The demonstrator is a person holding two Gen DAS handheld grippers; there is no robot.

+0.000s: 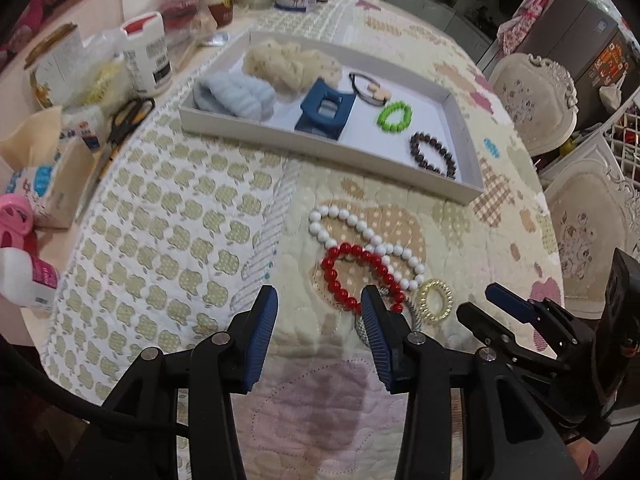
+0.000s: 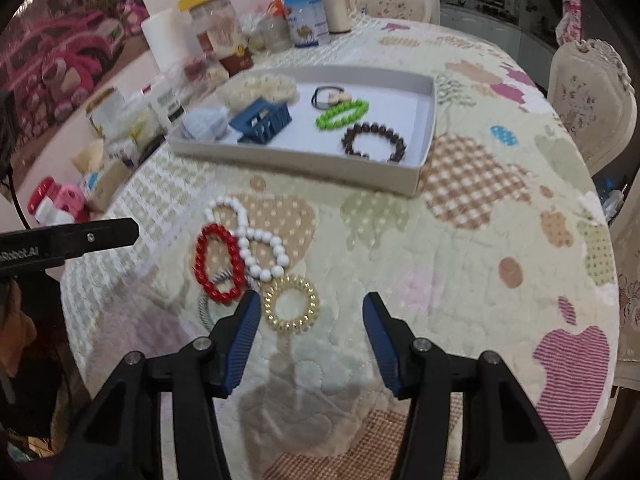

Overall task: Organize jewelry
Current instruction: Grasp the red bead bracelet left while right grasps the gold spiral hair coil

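Both grippers agape, empty: left gripper (image 1: pixel 320 304) beside red bead bracelet (image 1: pixel 362 276), right gripper (image 2: pixel 312 312) over gold coil hair tie (image 2: pixel 291 304). Straddle one rim, pinch, carry to tray (image 1: pixel 320 142) at 12 o'clock.

Left claw (image 1: pixel 320 298) and right claw (image 2: pixel 312 304) agape, empty, angled downward

The left tongs (image 1: pixel 319 300) have black angular arms with round silver screws and blue ribbed pads (image 1: pixel 262 336); a black cable (image 1: pixel 60 404) curves at 8 o'clock. The right tongs (image 2: pixel 311 306) look the same. White lettering (image 2: pixel 18 257) marks one black arm.
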